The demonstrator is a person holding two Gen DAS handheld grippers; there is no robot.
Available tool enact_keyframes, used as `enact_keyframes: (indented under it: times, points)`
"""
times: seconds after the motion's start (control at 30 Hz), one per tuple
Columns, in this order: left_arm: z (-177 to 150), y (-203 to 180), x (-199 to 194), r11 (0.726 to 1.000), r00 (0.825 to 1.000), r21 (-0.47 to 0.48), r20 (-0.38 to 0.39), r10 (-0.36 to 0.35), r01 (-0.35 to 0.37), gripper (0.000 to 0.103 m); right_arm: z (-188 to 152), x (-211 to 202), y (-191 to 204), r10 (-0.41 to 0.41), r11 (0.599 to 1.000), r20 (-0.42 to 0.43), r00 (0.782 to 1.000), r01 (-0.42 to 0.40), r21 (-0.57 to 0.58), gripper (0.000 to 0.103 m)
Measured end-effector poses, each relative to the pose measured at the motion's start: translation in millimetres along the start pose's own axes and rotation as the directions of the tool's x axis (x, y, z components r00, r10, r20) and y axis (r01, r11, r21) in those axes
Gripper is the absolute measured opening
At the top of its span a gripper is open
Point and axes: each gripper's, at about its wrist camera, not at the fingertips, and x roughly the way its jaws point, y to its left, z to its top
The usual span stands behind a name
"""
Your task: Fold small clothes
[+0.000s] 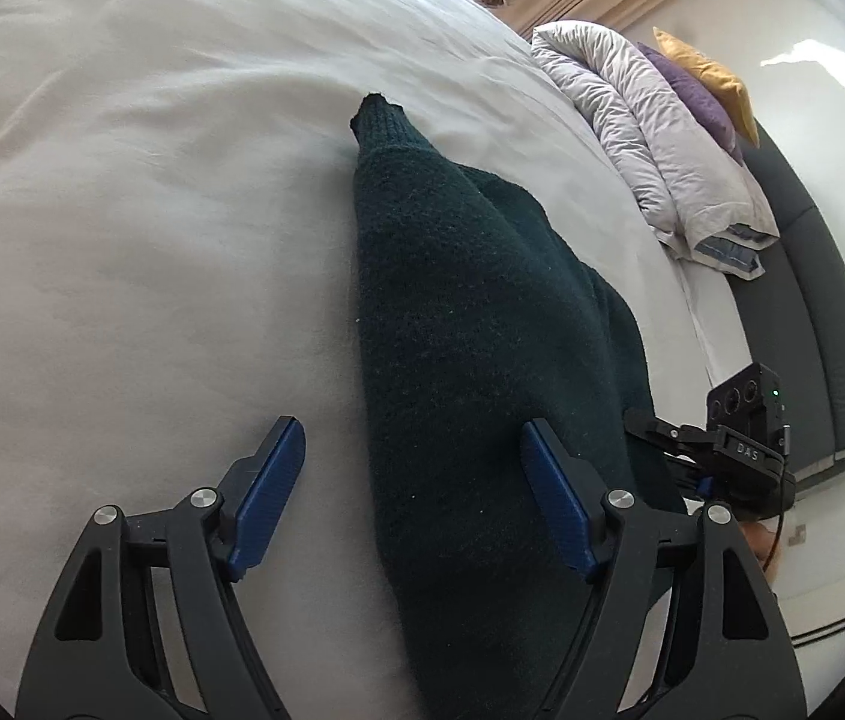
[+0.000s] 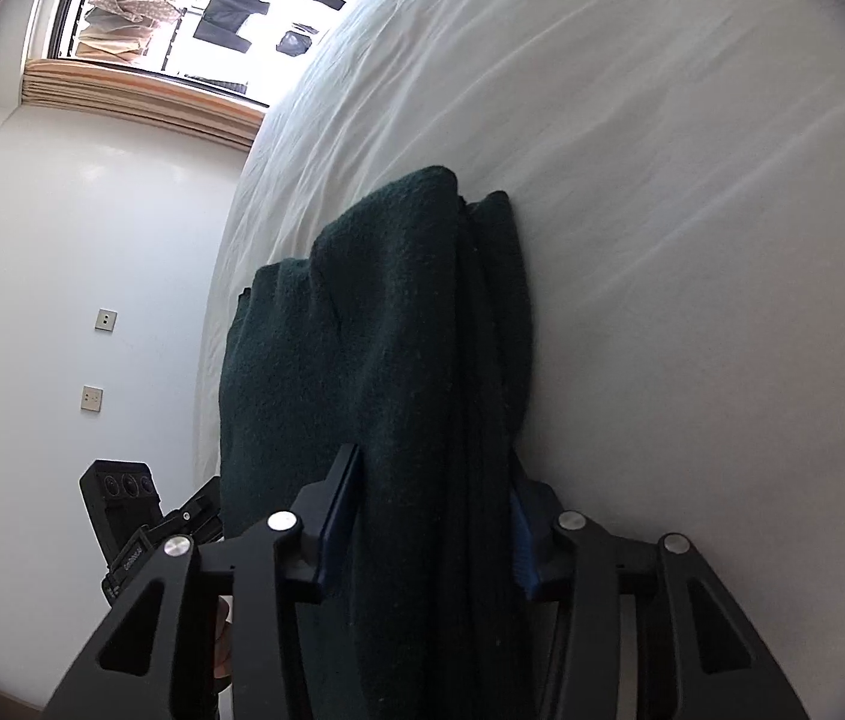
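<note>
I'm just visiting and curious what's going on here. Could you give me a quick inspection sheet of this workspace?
Surface: bed with a white, lightly wrinkled sheet.
Job's things: dark green sweater, partly folded, cuff pointing away.
Clutter: rolled duvet, purple and yellow cushions at the bed's far edge.
Grippers: left gripper open, one finger over the sweater; right gripper with its fingers around bunched sweater.
Cables: thin black cable from the right gripper.
Surroundings: window with clothes hanging outside, white wall, two wall plates.
</note>
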Motion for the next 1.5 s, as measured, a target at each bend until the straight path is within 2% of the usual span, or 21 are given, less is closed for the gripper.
enact_keyframes:
  times: [0.1, 0.13, 0.17, 0.2, 0.27, 0.4, 0.53, 0.73, 0.8, 0.9, 0.93, 1.0, 1.13, 1.2, 1.27, 1.3, 1.37, 1.4, 1.47, 1.5]
  points:
    - [9.2, 2.7, 8.1, 0.999, 0.999, -0.021, -0.030, -0.033, 0.033, 0.073, -0.9, 1.3, 2.9, -0.016, 1.000, 0.005, 1.000, 0.016, -0.023, 0.036]
    - [10.1, 0.0, 10.3, 0.999, 0.999, -0.013, -0.036, -0.031, 0.031, 0.070, -1.0, 1.2, 4.1, -0.017, 0.999, 0.008, 1.000, 0.017, -0.028, 0.035]
    - [10.5, -2.0, 11.8, 0.999, 0.999, -0.002, -0.042, -0.034, 0.034, 0.065, -1.9, 1.0, 4.4, -0.015, 0.999, 0.013, 1.000, 0.015, -0.030, 0.034]
    - [10.4, -3.5, 13.4, 0.998, 0.997, -0.007, -0.054, -0.061, 0.060, 0.049, -5.6, -0.3, 4.5, -0.015, 0.999, 0.019, 1.000, 0.015, -0.028, 0.033]
    - [11.3, -6.6, 14.4, 0.999, 0.998, -0.013, -0.046, -0.052, 0.052, 0.045, -6.6, -0.3, 7.6, -0.027, 0.999, 0.028, 0.999, 0.028, -0.035, 0.030]
    - [14.6, -12.5, 12.1, 0.999, 0.999, 0.002, -0.014, -0.048, 0.048, 0.028, -9.1, -2.1, 23.8, -0.064, 0.995, 0.051, 0.997, 0.068, -0.075, 0.027]
    - [18.8, -19.0, 2.9, 0.998, 0.998, 0.004, 0.020, -0.062, 0.062, 0.026, -10.7, -9.3, 32.4, -0.046, 0.995, 0.079, 0.996, 0.053, -0.089, 0.026]
    - [40.6, -36.0, -21.0, 0.998, 0.996, 0.058, 0.086, -0.034, 0.029, 0.025, -2.4, -16.1, 52.4, 0.008, 0.992, 0.096, 0.995, 0.005, -0.126, 0.025]
    - [46.1, -34.1, -19.1, 0.998, 0.997, 0.063, 0.070, -0.014, 0.010, 0.025, 4.9, -10.8, 53.9, 0.007, 0.992, 0.090, 0.996, 0.005, -0.125, 0.025]
    - [39.7, -16.8, -2.4, 0.999, 0.999, 0.025, 0.032, 0.021, -0.022, 0.025, 13.8, 8.3, 38.1, -0.045, 0.996, 0.058, 0.997, 0.049, -0.080, 0.026]
    - [36.2, -7.8, 2.1, 1.000, 0.999, -0.001, 0.033, 0.011, -0.011, 0.026, 14.0, 14.0, 29.5, -0.044, 0.998, 0.051, 0.998, 0.047, -0.052, 0.027]
    - [32.6, 2.8, 5.8, 1.000, 0.999, -0.028, 0.052, -0.012, 0.014, 0.027, 9.7, 17.1, 19.9, -0.009, 0.999, 0.068, 0.998, 0.012, -0.040, 0.030]
    - [35.5, -1.8, 6.9, 1.000, 0.997, 0.012, 0.075, -0.004, 0.003, 0.032, 4.6, 13.8, 8.2, 0.043, 0.998, 0.095, 0.994, -0.038, -0.052, 0.030]
    - [34.4, 3.5, 6.2, 1.000, 0.996, -0.005, 0.085, -0.021, 0.021, 0.035, 2.7, 9.5, 7.5, 0.043, 0.998, 0.108, 0.993, -0.038, -0.044, 0.035]
    - [29.8, 3.6, -0.9, 1.000, 0.994, 0.001, 0.111, -0.001, 0.001, 0.036, -2.9, 0.2, 15.0, -0.006, 0.998, 0.134, 0.991, 0.014, -0.056, 0.044]
    - [26.2, 0.5, -8.1, 0.999, 0.991, 0.019, 0.131, 0.032, -0.034, 0.040, -8.3, -7.7, 20.3, -0.044, 0.996, 0.158, 0.986, 0.056, -0.074, 0.049]
    - [17.8, -12.0, -27.7, 0.993, 0.981, 0.074, 0.180, 0.078, -0.093, 0.040, -23.2, -26.3, 27.1, -0.112, 0.985, 0.205, 0.972, 0.136, -0.107, 0.050]
    - [11.6, -20.3, -40.3, 0.988, 0.973, 0.105, 0.212, 0.088, -0.112, 0.044, -31.7, -36.3, 32.6, -0.129, 0.980, 0.227, 0.965, 0.159, -0.118, 0.050]
    - [-7.4, -43.3, -72.1, 0.960, 0.940, 0.184, 0.308, 0.145, -0.209, 0.055, -53.4, -59.0, 46.8, -0.158, 0.968, 0.288, 0.945, 0.206, -0.146, 0.052]
    - [-20.3, -58.0, -88.1, 0.934, 0.912, 0.232, 0.370, 0.174, -0.273, 0.061, -64.8, -69.8, 55.0, -0.179, 0.957, 0.322, 0.930, 0.241, -0.164, 0.058]
